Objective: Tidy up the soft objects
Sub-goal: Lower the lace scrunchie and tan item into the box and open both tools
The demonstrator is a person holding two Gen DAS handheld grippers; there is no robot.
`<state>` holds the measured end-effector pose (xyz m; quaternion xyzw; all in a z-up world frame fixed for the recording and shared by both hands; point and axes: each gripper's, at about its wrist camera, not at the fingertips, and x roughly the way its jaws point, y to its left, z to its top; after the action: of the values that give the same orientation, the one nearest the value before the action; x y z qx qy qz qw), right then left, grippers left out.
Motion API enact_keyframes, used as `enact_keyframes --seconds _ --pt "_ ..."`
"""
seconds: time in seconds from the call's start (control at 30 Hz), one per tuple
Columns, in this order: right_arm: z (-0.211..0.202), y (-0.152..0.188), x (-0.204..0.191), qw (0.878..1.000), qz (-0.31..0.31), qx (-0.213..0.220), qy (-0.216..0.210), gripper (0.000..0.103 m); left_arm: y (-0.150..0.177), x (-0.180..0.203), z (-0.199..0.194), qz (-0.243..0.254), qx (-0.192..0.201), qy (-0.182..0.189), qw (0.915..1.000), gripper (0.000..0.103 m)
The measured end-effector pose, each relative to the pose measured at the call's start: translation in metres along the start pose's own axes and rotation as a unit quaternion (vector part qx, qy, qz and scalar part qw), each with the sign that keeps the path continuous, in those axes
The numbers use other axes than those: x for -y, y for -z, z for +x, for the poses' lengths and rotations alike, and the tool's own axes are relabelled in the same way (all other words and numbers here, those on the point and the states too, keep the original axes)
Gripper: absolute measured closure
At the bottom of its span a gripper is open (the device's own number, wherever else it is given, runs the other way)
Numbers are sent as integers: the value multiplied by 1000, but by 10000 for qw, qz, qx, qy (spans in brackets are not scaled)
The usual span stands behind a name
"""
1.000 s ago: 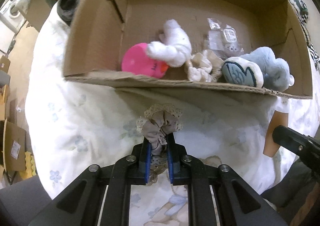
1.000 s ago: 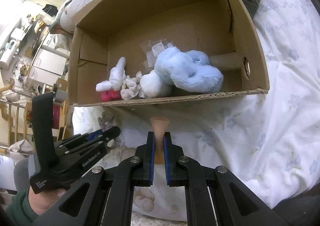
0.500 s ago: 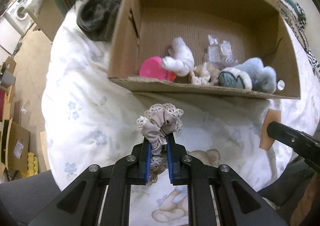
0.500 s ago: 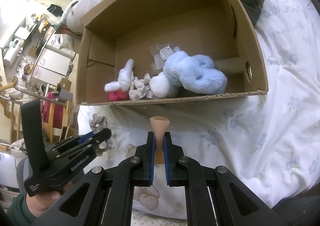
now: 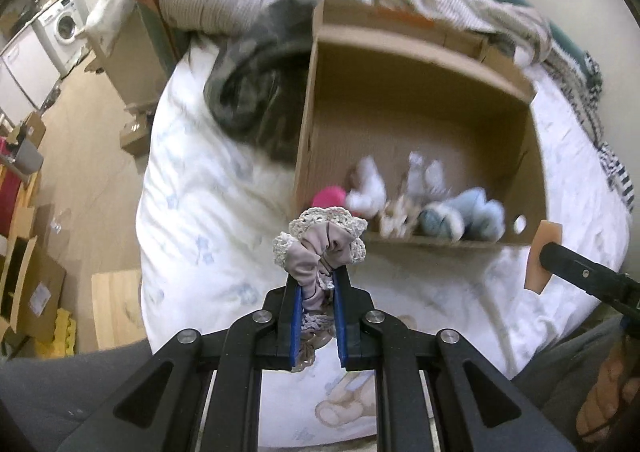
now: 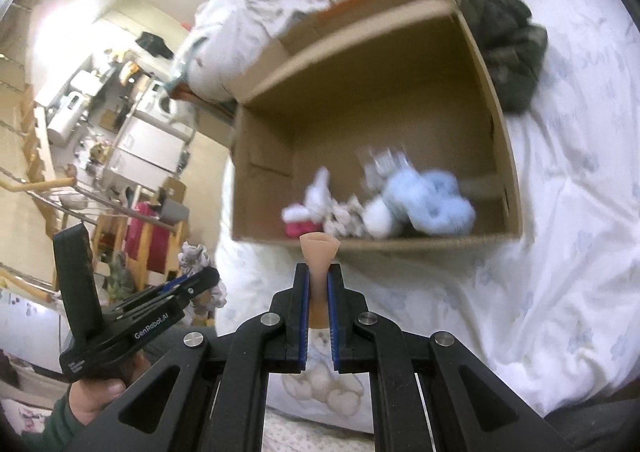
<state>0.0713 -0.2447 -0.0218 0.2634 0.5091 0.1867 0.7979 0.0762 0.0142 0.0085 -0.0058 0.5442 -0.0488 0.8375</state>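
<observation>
White floral bedspread [image 5: 208, 220] fills the middle of both views, a teddy-bear print low centre. Cardboard box [image 5: 420, 124] sits on it, upper centre-right in the left wrist view, upper centre in the right wrist view, open side toward the cameras; both views are motion-blurred here. Dark grey clothing [image 5: 256, 92] is heaped against the box's outer wall, at upper left of centre in the left view and upper right in the right view. Inside the box, along its near edge: blue plush toy [image 6: 432, 204] at right, white plush [image 5: 366, 188] and a pink item [image 5: 328, 198] at left, a cream scrunchie [image 5: 394, 218] between them, clear plastic packet [image 6: 384, 162] behind. Left gripper [image 5: 317, 292], lower centre of its own view, pinches a beige lace-trimmed scrunchie [image 5: 320, 248], held in the air just in front of the box's near edge. Right gripper [image 6: 318, 284], lower centre of its view, is pressed onto a peach-coloured sponge piece [image 6: 319, 252], its flared top just below the box's front edge. Washing machine [image 5: 60, 22] far upper left in the left view.
</observation>
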Motion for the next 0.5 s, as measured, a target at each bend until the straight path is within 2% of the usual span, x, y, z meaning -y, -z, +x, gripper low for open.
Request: enact_keyframes --seconds 0.2,0.27,0.5 --pt "-25 -24 -9 9984 -314 461 -21 93 -31 4 -18 185 434 67 9989 90" --pt "-30 -32 -8 9977 -337 583 13 93 -40 9 -12 390 426 79 9983 90" --pt "-26 -53 9 9959 -240 867 40 93 -61 17 17 475 462 259 9975 90"
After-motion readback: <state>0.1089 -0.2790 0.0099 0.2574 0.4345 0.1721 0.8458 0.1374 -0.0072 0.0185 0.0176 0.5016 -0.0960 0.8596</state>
